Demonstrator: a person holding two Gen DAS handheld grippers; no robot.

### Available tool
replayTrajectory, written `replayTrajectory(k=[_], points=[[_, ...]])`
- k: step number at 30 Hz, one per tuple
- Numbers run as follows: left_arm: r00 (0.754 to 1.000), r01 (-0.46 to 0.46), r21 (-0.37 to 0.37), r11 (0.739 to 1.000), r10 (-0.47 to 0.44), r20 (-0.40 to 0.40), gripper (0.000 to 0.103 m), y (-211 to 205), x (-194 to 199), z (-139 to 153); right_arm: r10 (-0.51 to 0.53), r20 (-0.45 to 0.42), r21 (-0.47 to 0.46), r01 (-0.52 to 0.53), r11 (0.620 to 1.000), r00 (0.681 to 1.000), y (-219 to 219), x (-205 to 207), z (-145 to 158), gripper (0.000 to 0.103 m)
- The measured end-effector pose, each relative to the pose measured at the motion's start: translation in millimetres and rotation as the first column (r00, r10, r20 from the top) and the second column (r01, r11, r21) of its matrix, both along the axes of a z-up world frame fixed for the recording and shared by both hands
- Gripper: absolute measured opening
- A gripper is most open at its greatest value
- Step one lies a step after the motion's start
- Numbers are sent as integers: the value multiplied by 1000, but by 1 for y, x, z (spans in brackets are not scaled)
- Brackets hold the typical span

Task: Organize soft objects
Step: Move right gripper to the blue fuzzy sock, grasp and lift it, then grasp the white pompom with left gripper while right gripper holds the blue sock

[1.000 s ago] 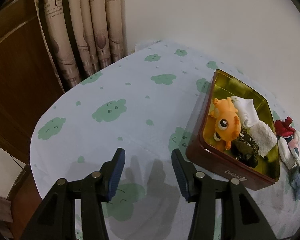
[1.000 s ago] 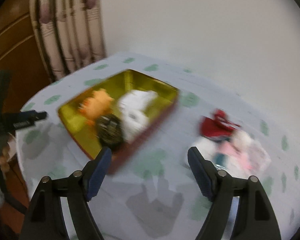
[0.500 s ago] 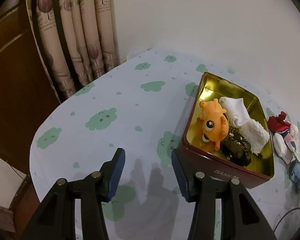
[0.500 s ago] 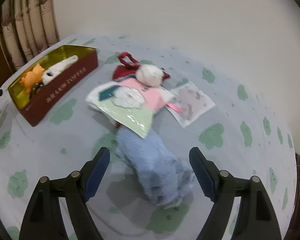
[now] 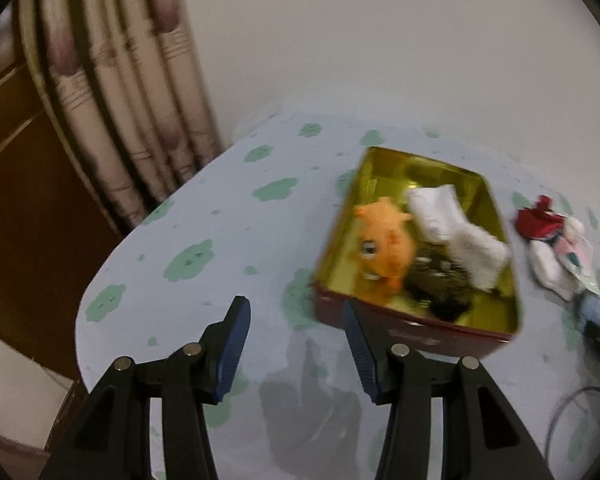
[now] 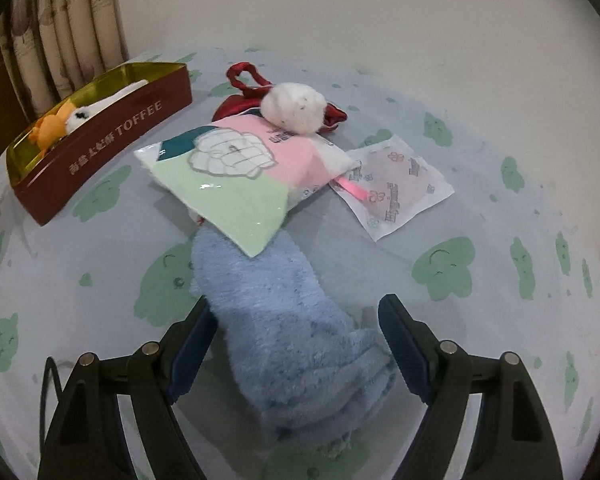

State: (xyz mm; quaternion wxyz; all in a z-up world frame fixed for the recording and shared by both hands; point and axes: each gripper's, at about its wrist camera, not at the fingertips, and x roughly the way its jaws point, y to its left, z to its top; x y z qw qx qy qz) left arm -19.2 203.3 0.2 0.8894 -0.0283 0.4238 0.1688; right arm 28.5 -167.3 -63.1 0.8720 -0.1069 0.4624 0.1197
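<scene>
We moved our right gripper (image 6: pixel 292 344) down around the fluffy blue towel (image 6: pixel 284 320), jaws apart, not squeezing. Only the left view showed our empty, open left gripper (image 5: pixel 296 344) and inside the red toffee tin (image 5: pixel 416 320).

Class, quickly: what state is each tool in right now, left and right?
Left tool: open, holding nothing, beside the tin.
Right tool: open around the blue towel, pads not yet pressing it.
</scene>
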Motion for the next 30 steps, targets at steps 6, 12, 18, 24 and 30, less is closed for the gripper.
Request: replayTrajectory(k=[6, 12, 18, 24, 30], points=[[990, 136, -39, 990, -137, -24, 49, -46, 18, 7, 21, 48, 38, -23, 999, 999, 1, -1, -4, 69], [961, 265, -90, 960, -271, -58, 49, -105, 48, 3, 27, 58, 76, -31, 997, 998, -1, -11, -7, 39], [918, 363, -193, 911, -386, -95, 49, -153, 81, 1, -75, 77, 57, 71, 996, 994, -35, -20, -4, 31], [895, 403, -289, 868, -440, -76, 49, -193, 120, 17, -209, 57, 119, 201, 972, 976, -78, -22, -9, 31], [842, 471, -310, 825, -526, -120, 54, -245, 173, 15, -204, 52, 107, 198, 974, 978, -75, -20, -12, 33]])
